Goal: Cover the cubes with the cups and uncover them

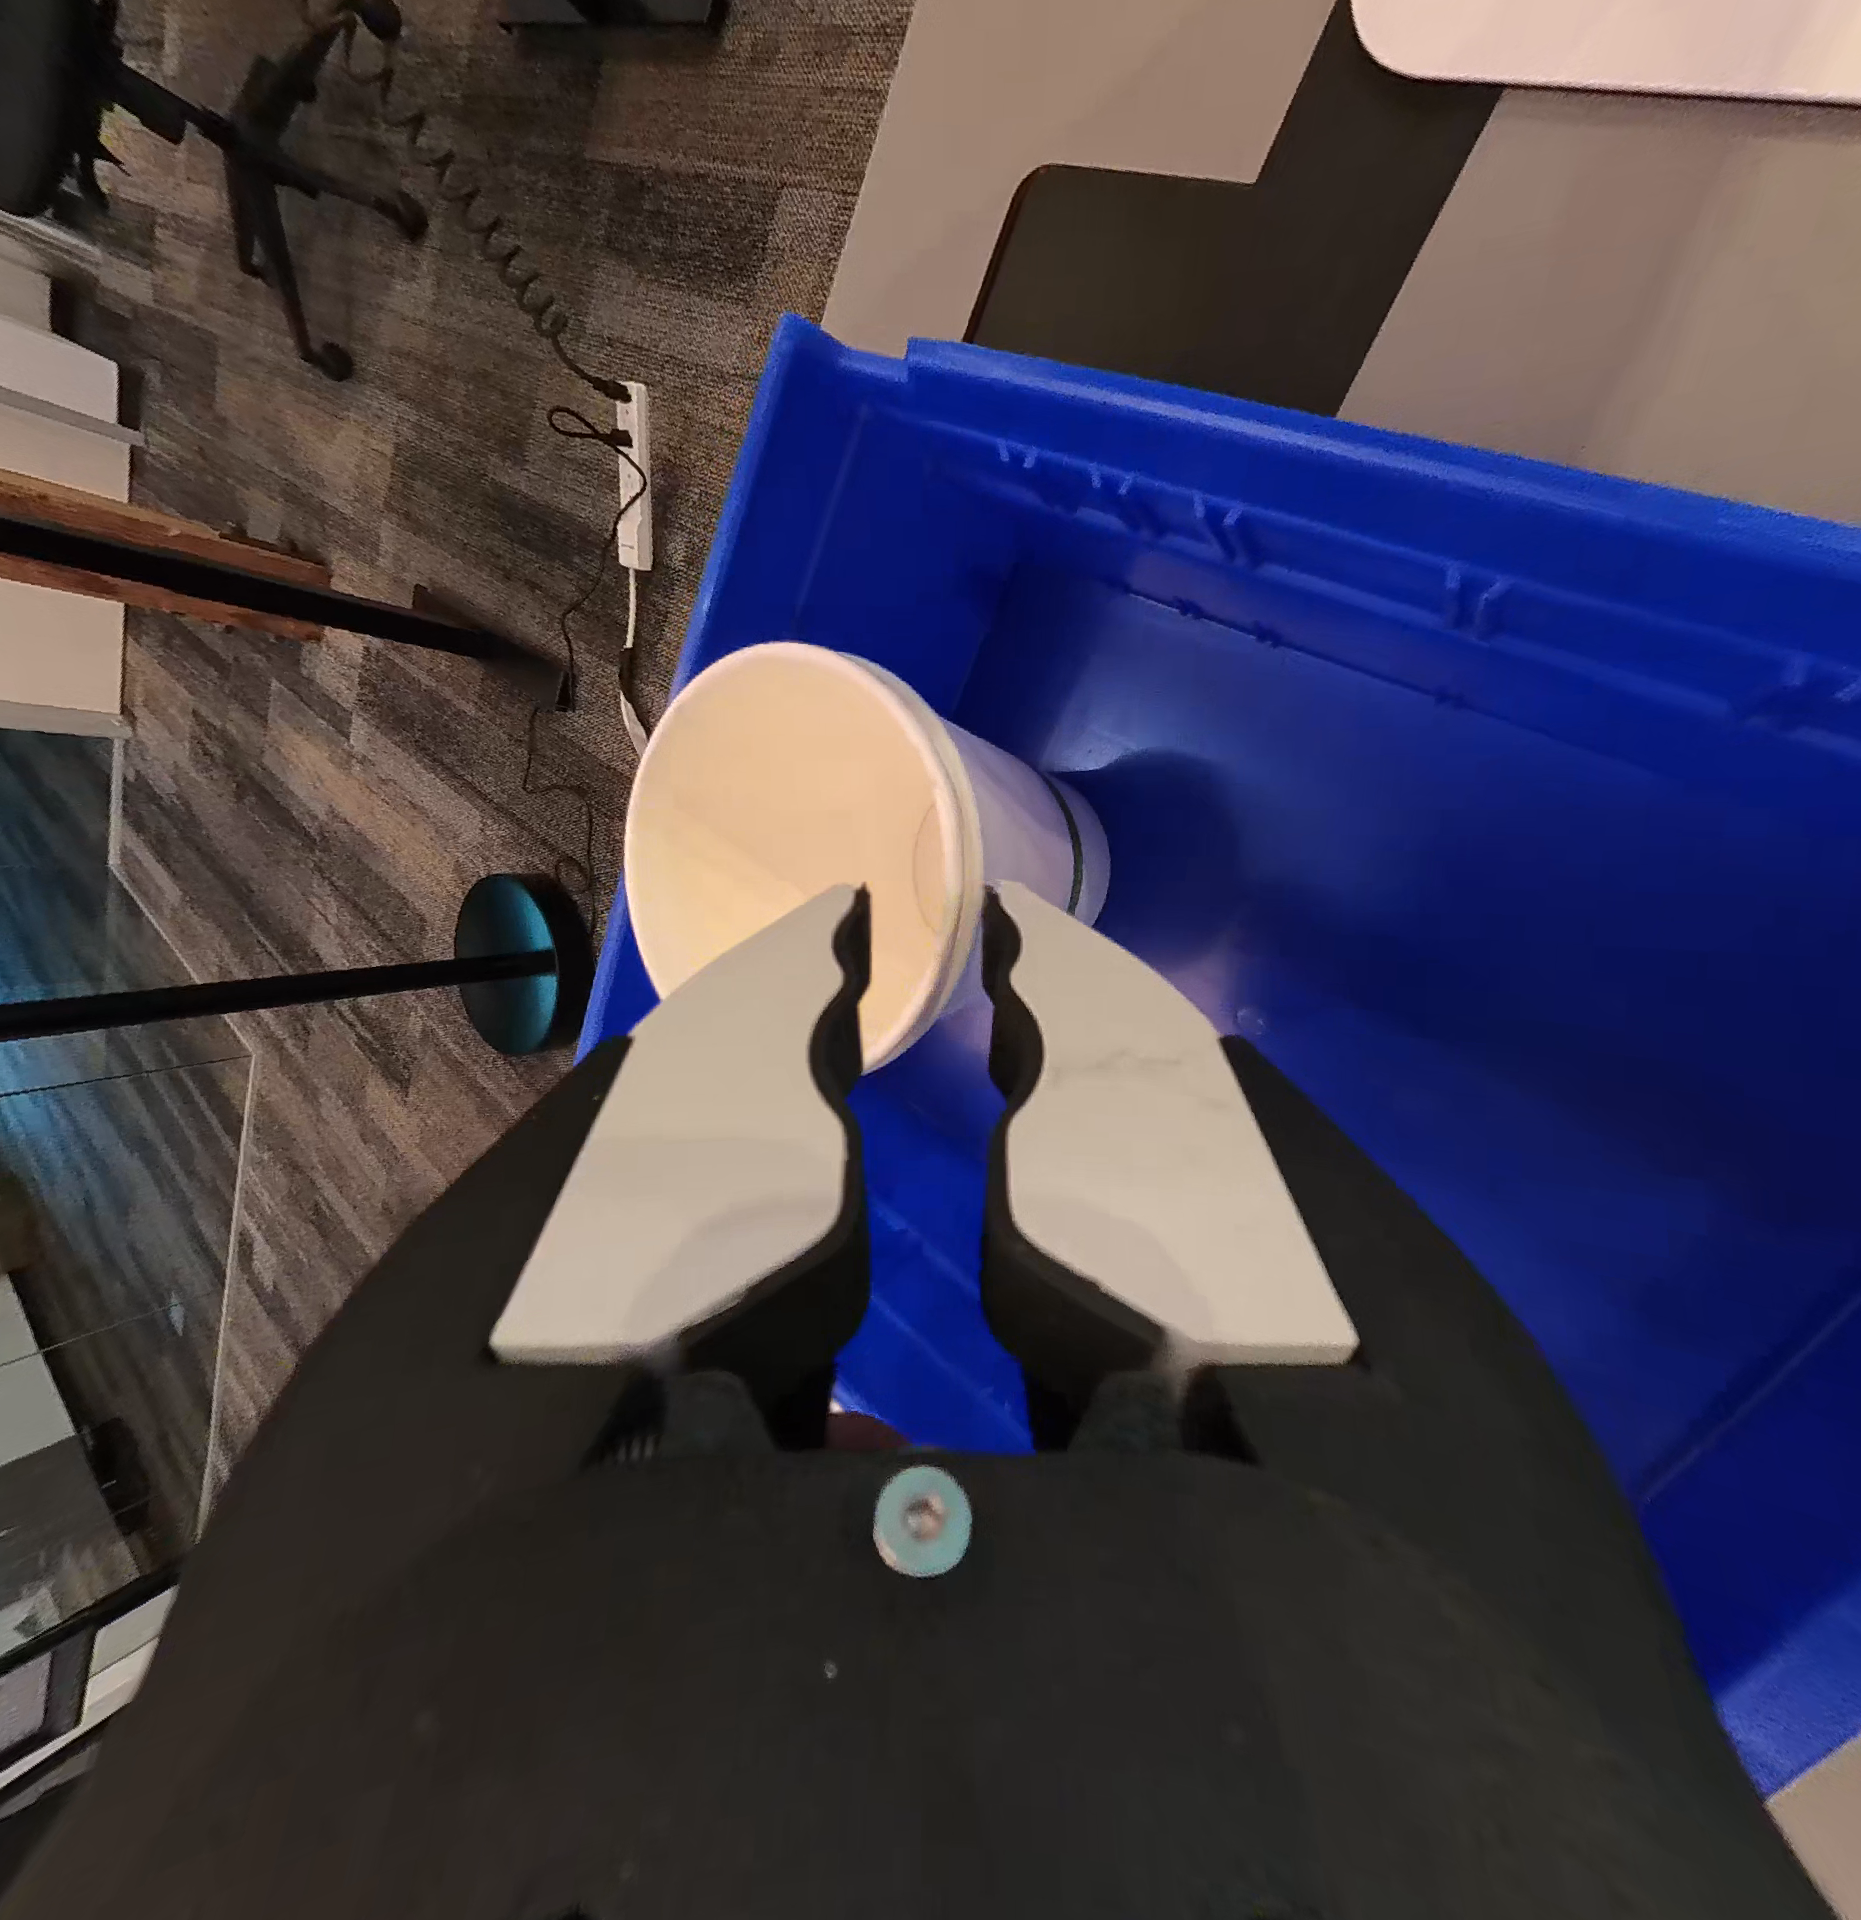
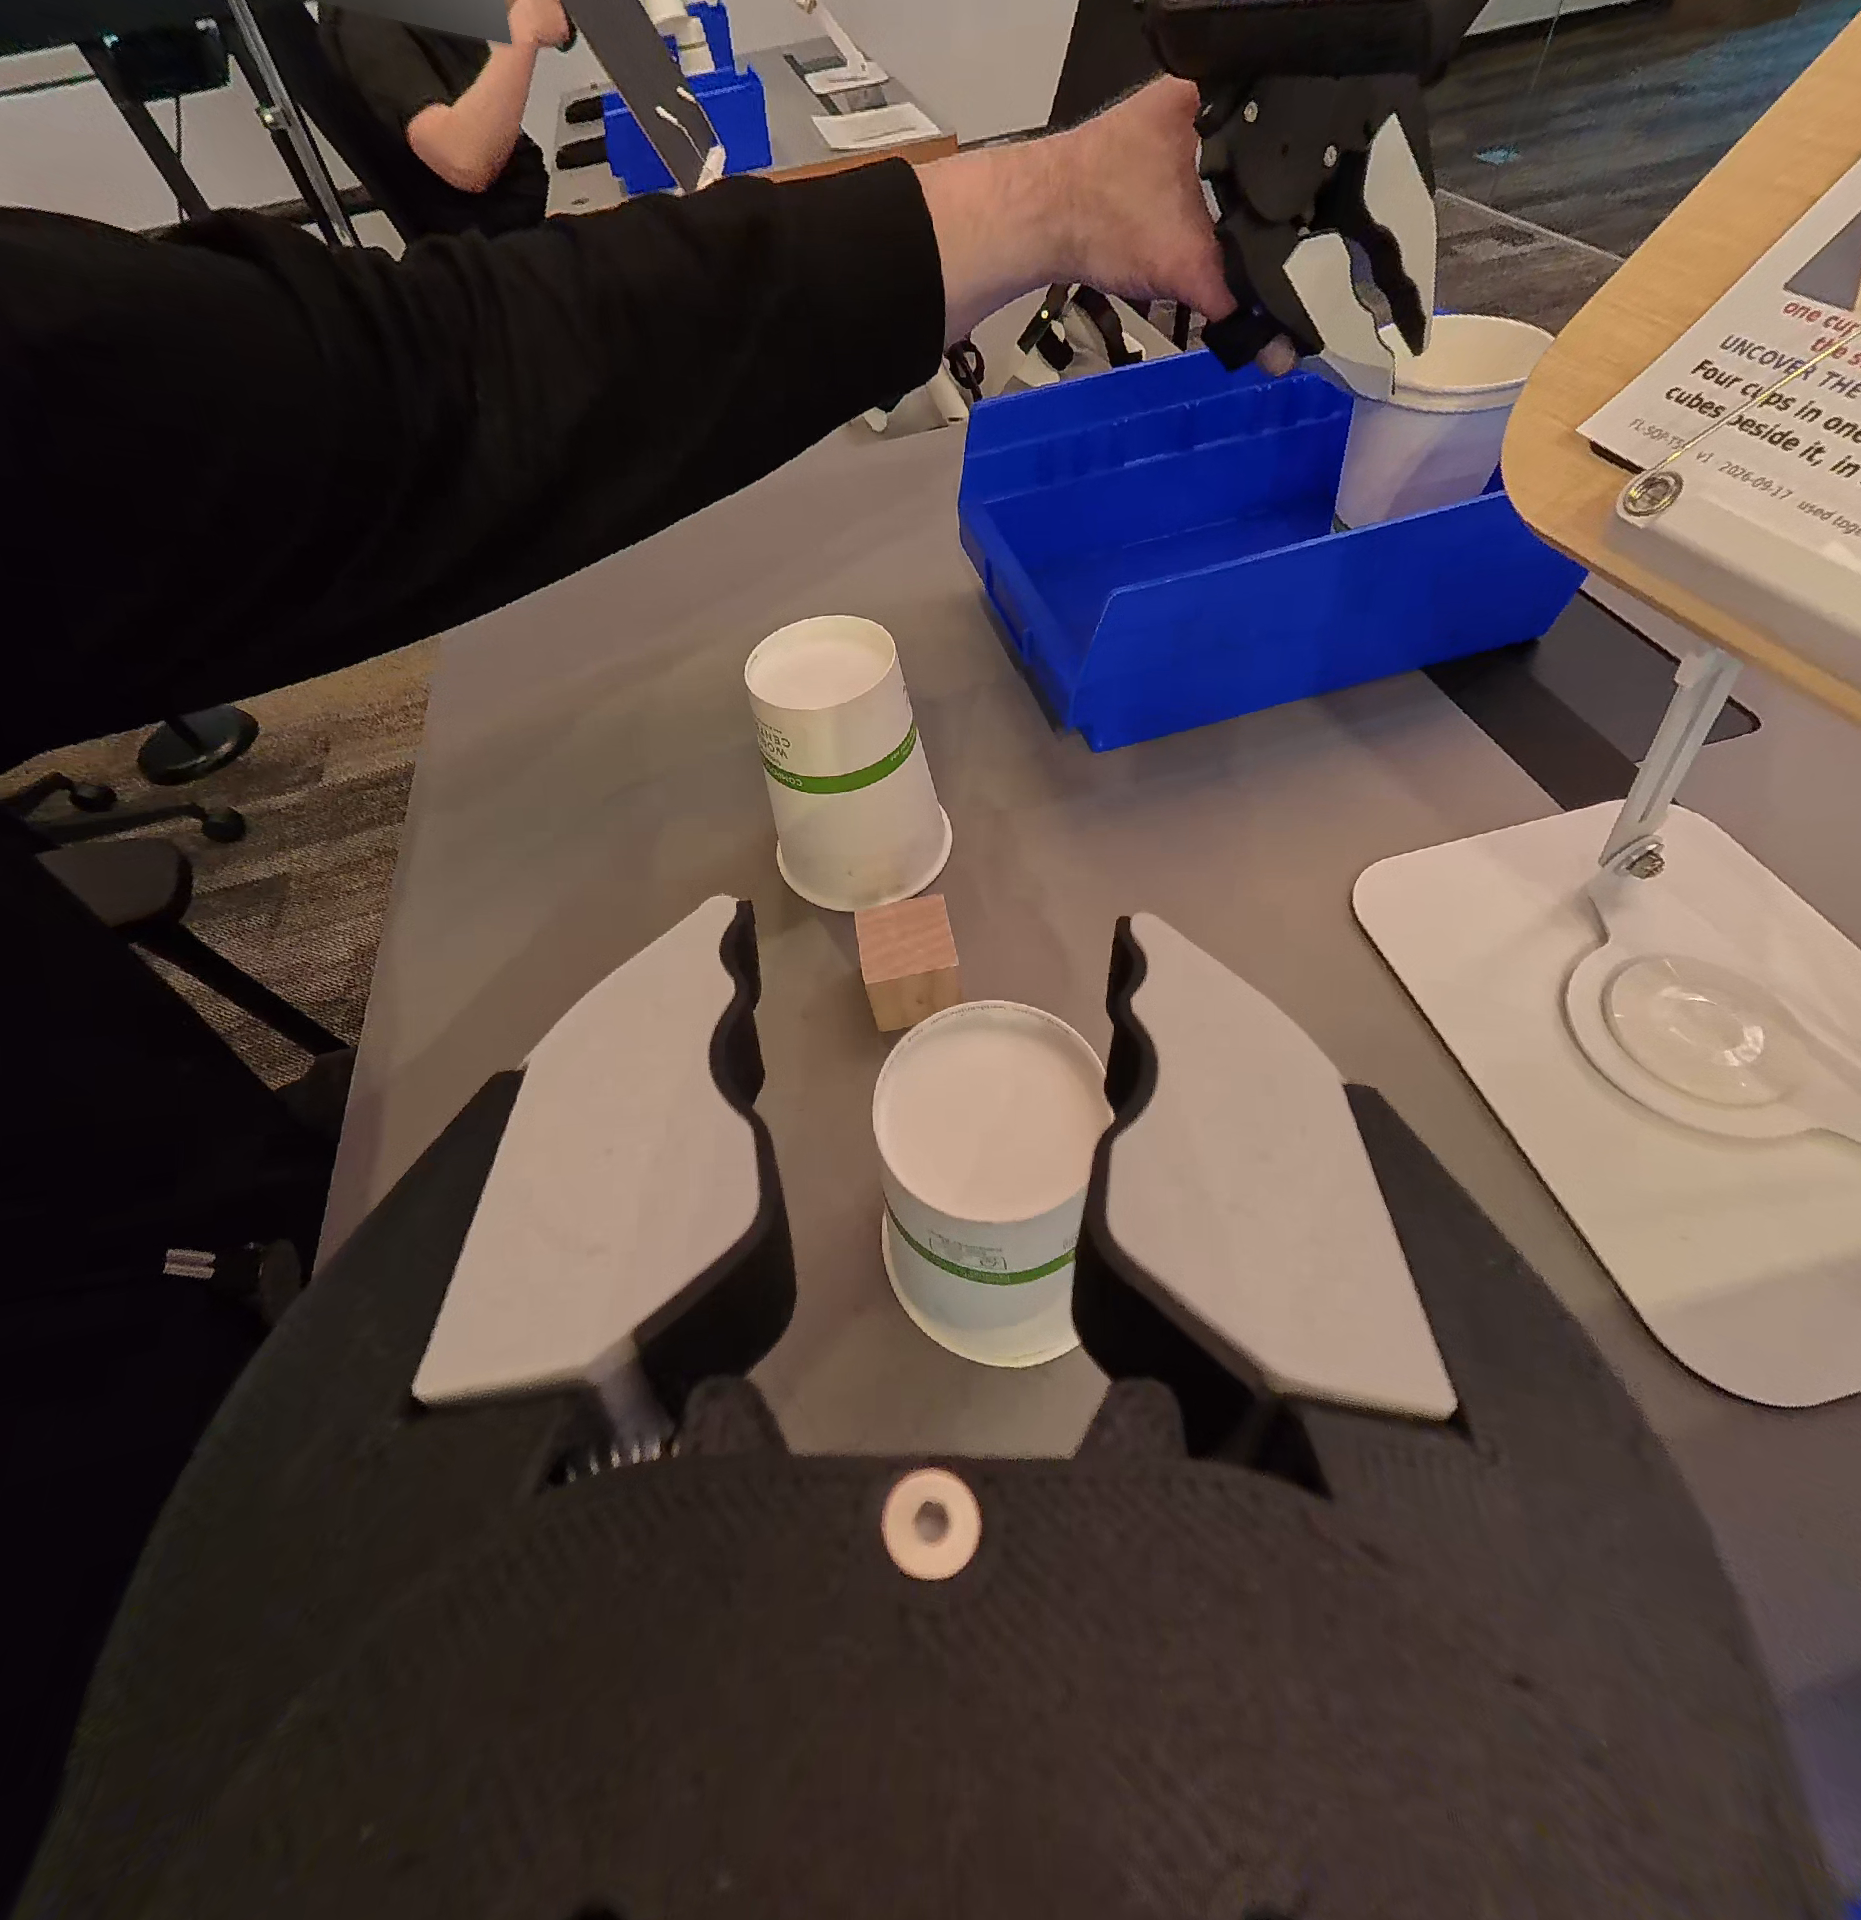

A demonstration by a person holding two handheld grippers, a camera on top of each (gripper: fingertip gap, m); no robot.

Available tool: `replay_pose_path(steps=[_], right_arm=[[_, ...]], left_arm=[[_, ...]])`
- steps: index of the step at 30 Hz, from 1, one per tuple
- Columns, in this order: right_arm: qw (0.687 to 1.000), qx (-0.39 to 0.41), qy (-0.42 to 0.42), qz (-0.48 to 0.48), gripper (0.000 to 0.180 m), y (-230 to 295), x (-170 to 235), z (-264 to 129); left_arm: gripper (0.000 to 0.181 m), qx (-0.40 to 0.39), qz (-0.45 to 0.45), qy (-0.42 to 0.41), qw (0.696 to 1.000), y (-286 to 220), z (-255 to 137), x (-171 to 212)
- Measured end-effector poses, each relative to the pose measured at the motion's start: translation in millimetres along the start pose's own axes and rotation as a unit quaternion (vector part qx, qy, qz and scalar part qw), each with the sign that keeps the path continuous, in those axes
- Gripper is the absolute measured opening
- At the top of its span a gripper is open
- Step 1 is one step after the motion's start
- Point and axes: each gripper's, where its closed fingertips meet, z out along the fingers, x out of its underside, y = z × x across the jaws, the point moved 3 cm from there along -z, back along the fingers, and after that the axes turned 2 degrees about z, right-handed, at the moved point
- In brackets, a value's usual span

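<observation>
My left gripper is narrowly open over a blue bin. The rim of an upright white paper cup lies between its fingertips, one finger inside, one outside. In the right wrist view the same gripper is at that cup in the bin's far right corner. My right gripper is open around an upside-down white cup; its right finger touches the cup. A bare wooden cube sits just beyond it, then a second upside-down cup.
The grey table carries a white stand base on the right, holding a wooden board with a printed sheet. A black-sleeved arm crosses above the table's left. A carpeted floor with a power strip lies beyond the bin.
</observation>
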Motion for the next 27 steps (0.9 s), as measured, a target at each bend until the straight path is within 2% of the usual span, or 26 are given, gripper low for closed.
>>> replay_pose_path(steps=[4,10,27], right_arm=[[1.0,-0.001,-0.001,0.003,0.065,-0.8,1.5,-0.6],[1.0,0.0,-0.005,0.004,0.064,-1.6,1.9,-3.0],[1.0,0.0,-0.01,0.0,0.064,-0.7,2.3,-4.5]], left_arm=[[0.004,0.008,0.002,0.006,1.0,-1.5,3.7,1.6],[0.003,0.011,-0.004,0.01,1.0,1.0,4.6,0.1],[0.003,-0.064,0.049,0.012,0.997,10.0,-23.6,-21.4]])
